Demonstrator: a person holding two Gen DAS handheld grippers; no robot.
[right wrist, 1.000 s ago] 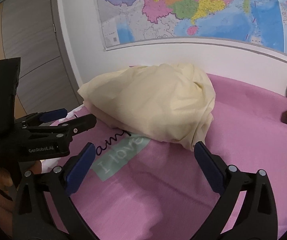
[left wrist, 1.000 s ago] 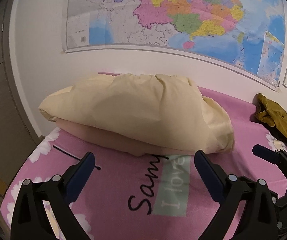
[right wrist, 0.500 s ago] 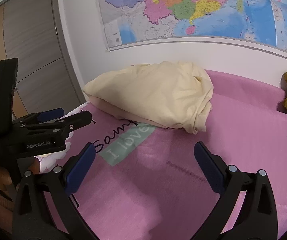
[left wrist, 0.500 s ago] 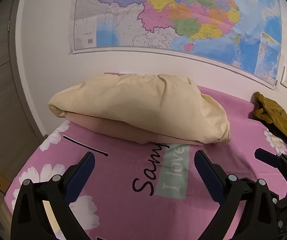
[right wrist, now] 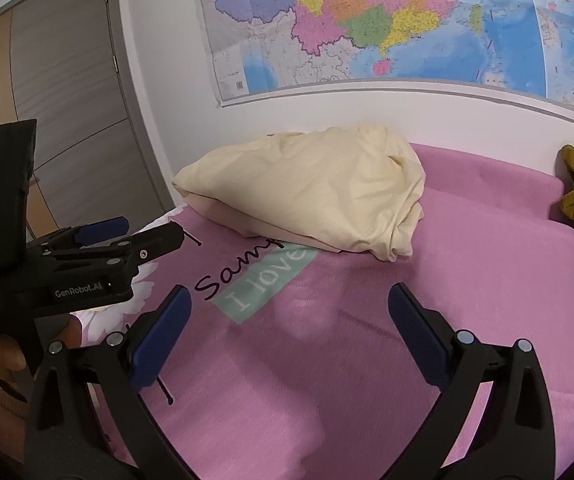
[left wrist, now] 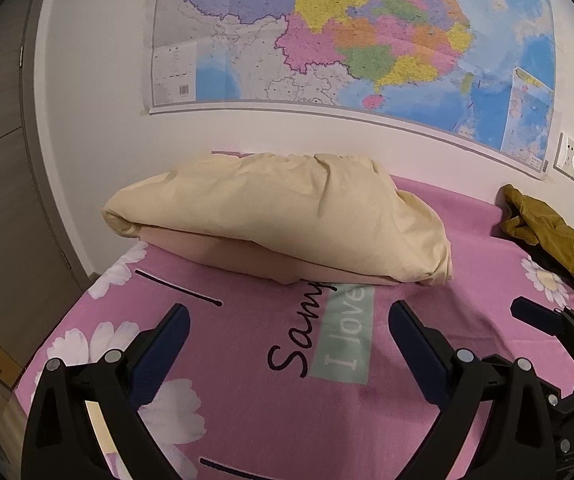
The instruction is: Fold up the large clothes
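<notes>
The left tool [left wrist: 285, 330] and right tool [right wrist: 289, 310] both gape wide apart, holding nothing, poised side by side above the pink bed cover [right wrist: 367, 360]; ahead of both lies the folded cream garment [left wrist: 279, 212], against the wall; a mustard garment [left wrist: 555, 236] sits far right.

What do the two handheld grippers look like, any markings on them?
Both are black plastic frames with silver screws and dark blue finger pads. The left gripper carries white "GenRobot.AI" lettering on its side, seen from the right wrist view. The right gripper matches in build. No cables show.
</notes>
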